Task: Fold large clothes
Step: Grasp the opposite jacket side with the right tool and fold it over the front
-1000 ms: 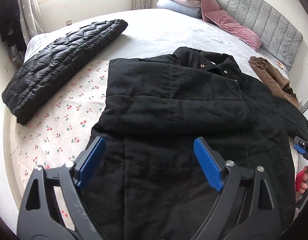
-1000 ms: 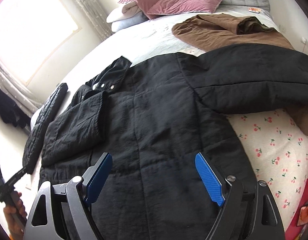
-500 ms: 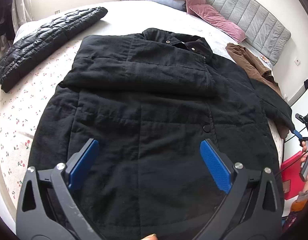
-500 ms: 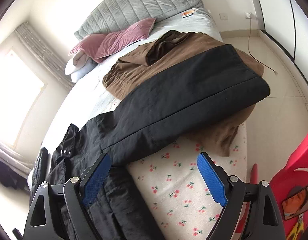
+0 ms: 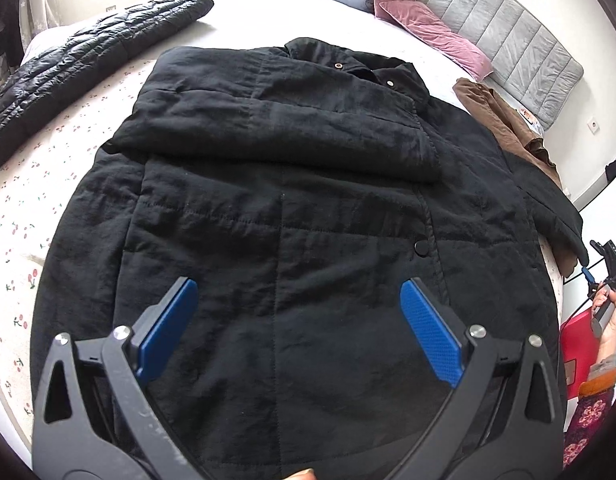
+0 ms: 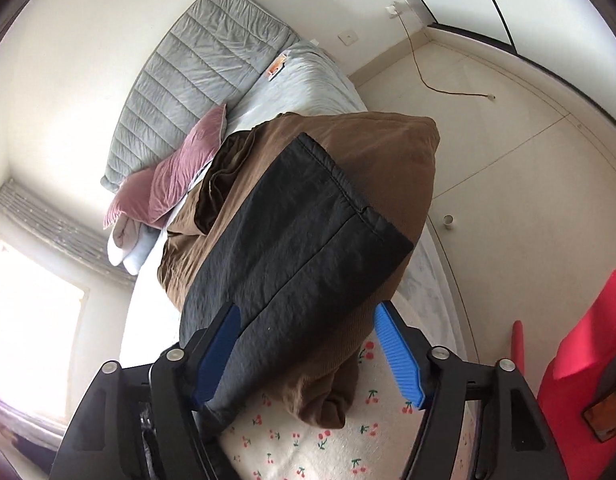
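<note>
Black coat (image 5: 292,184) is lying flat, front up, on the bed (image 5: 24,216), across the cherry-print sheet, collar w/ metal snaps pointing toward the grey headboard (image 5: 507,36). Fabric is matte, quilted in big panels, lightly creased; one dark button is showing near the front placket. One sleeve is lying folded across the chest, making a thick horizontal band below the collar. The other sleeve (image 6: 284,248) is stretching out sideways, off the body, its cuff end resting on top of a brown garment (image 6: 387,168) near the bed's edge.

Left gripper (image 5: 296,320) is hovering over the coat's lower half, fingers spread wide, nothing between them, not touching cloth as far as visible.

Right gripper (image 6: 306,344) is pointing along the outstretched sleeve; its fingers are closing, w/ the sleeve and a bit of brown cloth lying between the blue pads. One pad (image 6: 218,352) is right at the sleeve's edge, the other (image 6: 397,354) is clear of it, so no grip yet.

Also on the bed: a black puffer jacket (image 5: 84,60) well apart from the coat, and pink pillows (image 5: 423,28) by the headboard.
</note>
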`<state>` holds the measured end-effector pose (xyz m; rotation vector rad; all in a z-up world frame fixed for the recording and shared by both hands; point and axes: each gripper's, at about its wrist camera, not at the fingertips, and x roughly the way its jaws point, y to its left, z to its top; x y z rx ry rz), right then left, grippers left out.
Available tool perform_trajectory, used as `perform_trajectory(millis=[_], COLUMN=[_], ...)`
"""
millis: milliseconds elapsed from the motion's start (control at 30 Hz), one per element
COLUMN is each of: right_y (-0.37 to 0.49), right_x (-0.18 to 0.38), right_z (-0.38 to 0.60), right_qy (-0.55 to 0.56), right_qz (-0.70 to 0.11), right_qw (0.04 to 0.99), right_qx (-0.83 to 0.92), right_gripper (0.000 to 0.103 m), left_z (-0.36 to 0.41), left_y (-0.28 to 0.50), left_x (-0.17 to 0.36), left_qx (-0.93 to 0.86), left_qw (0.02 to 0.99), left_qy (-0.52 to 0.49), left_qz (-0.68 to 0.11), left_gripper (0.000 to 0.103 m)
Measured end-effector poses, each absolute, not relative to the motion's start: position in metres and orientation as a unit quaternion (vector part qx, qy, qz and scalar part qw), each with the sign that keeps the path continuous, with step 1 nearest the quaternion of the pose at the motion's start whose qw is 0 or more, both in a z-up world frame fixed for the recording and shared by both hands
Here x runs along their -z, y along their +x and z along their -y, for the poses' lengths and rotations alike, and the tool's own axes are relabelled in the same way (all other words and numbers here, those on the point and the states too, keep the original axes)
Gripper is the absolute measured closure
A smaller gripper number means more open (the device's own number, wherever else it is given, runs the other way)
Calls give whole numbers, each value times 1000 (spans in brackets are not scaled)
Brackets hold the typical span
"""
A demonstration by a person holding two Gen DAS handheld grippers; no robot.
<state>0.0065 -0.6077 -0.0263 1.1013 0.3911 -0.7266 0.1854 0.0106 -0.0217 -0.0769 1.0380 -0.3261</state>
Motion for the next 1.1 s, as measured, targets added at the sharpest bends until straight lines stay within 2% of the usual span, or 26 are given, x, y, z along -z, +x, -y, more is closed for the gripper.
perform_trajectory(millis=[133, 300, 367, 467, 867, 1100], right_y=[13, 22, 23, 24, 106, 182], right_x=[40, 44, 41, 22, -149, -200], right_z=[619, 626, 627, 622, 519, 408], right_qy=[528, 510, 505, 489, 351, 283], right_qz=[-188, -187, -187, -180, -174, -202], right_qw=[756, 760, 763, 776, 884, 924], right_qx=[338, 357, 358, 357, 256, 160], right_gripper=[58, 66, 84, 93, 94, 94], left_z=[-7, -8, -8, -9, -24, -48], left_y=[185, 187, 186, 186, 186, 191], left_x=[28, 33, 32, 30, 15, 6], left_qx=[155, 160, 162, 167, 193, 185], left_qw=[854, 848, 848, 848, 850, 854], left_qy=[-23, -31, -32, -38, -78, -115], left_qz=[-496, -504, -503, -501, -483, -472], left_gripper=[2, 2, 2, 2, 2, 2])
